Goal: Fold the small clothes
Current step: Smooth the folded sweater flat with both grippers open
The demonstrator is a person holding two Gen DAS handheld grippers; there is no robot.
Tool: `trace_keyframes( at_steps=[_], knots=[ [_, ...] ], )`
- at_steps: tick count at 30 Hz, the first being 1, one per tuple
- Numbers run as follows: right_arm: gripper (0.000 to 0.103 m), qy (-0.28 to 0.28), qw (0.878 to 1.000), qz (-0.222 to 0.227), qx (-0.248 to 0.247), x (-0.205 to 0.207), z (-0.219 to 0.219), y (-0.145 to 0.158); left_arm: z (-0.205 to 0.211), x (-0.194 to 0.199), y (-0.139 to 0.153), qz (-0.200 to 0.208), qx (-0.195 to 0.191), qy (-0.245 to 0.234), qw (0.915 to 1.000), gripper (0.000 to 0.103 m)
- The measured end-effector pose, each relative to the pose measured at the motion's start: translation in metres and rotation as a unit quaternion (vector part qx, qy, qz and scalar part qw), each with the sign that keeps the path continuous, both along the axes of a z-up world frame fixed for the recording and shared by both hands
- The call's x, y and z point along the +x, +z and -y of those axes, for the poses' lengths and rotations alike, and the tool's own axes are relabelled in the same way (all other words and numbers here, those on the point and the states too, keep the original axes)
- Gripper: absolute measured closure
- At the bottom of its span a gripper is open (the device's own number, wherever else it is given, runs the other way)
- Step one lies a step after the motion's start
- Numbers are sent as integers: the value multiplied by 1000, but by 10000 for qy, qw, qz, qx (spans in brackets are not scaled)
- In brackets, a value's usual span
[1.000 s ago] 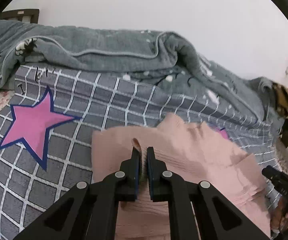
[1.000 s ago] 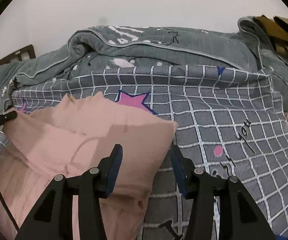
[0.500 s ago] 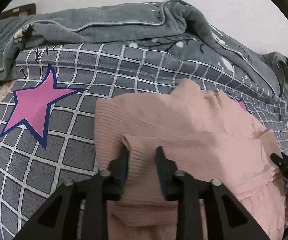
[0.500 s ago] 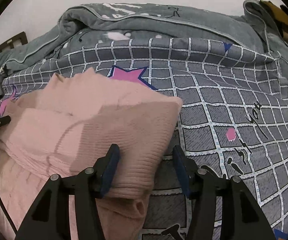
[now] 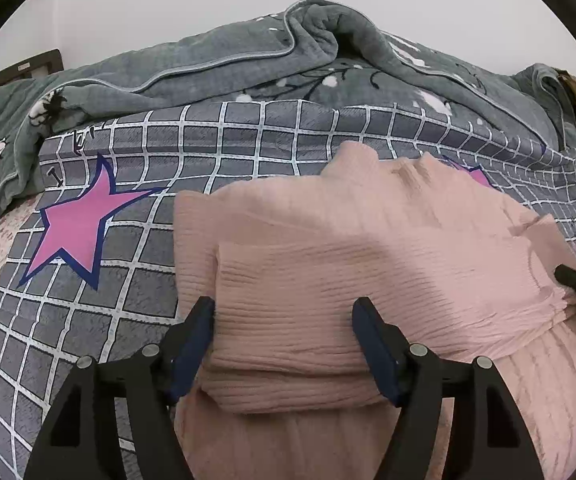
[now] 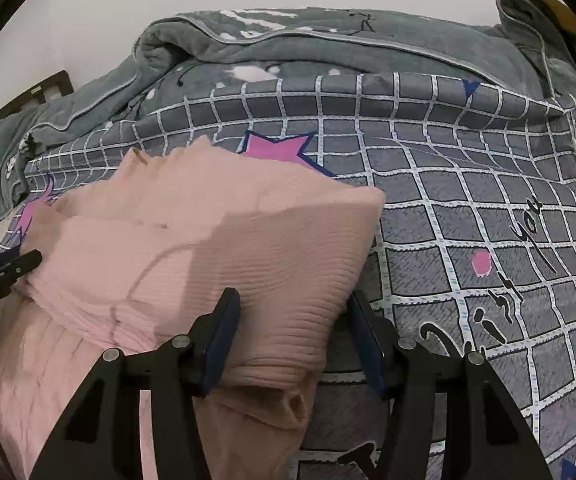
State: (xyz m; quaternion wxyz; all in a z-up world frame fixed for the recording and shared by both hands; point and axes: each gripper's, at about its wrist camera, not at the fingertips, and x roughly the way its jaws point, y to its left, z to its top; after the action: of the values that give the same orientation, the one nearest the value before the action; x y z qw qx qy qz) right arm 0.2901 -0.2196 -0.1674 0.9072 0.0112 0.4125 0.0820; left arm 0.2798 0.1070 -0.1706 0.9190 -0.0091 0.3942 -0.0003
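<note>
The left gripper (image 5: 284, 344) has just been opening over the folded pink sweater (image 5: 348, 264), and the right gripper (image 6: 292, 336) stands wide too, holding nothing.

Pink sweater's (image 5: 368, 280) lower part — cut off at the frame's bottom edge, behind the claw arms.

Both grippers point forward and downward at a slant. The left gripper (image 5: 284, 340) has just been opening its jaws, and its two dark fingers (image 5: 194, 340) now stand wide apart, with ribbed pink cloth lying between them, unpinched. The right gripper (image 6: 294, 336) holds its fingers (image 6: 222, 332) parted too, a little less wide, and nothing is clamped. Each gripper's tip shows at the edge of the other's view, so the two sit side by side.
</note>
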Motion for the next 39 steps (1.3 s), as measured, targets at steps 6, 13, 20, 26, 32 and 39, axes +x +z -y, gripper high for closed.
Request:
trace_keyframes(
  at_steps=[6,13,20,26,32,39],
  knots=[
    [48,-22,9996,-96,268,4,7,-1,1,1,-2,-30,5,-17,10000,32],
    [48,62,9998,-104,171,2,2,1,0,1,-2,-41,-63,-28,10000,31],
    [48,127,9995,-167,226,4,5,0,-2,1,-3,-62,-143,-42,9999,25],
    [48,136,9997,-157,133,3,1,0,0,0,-2,-54,-123,-11,9999,21],
    [48,147,9997,-156,102,3,1,1,-1,-1,-2,-57,-127,14,9999,19],
    [48,157,9997,-170,122,4,1,0,-1,0,-2,-69,-125,27,9999,18]
  ],
)
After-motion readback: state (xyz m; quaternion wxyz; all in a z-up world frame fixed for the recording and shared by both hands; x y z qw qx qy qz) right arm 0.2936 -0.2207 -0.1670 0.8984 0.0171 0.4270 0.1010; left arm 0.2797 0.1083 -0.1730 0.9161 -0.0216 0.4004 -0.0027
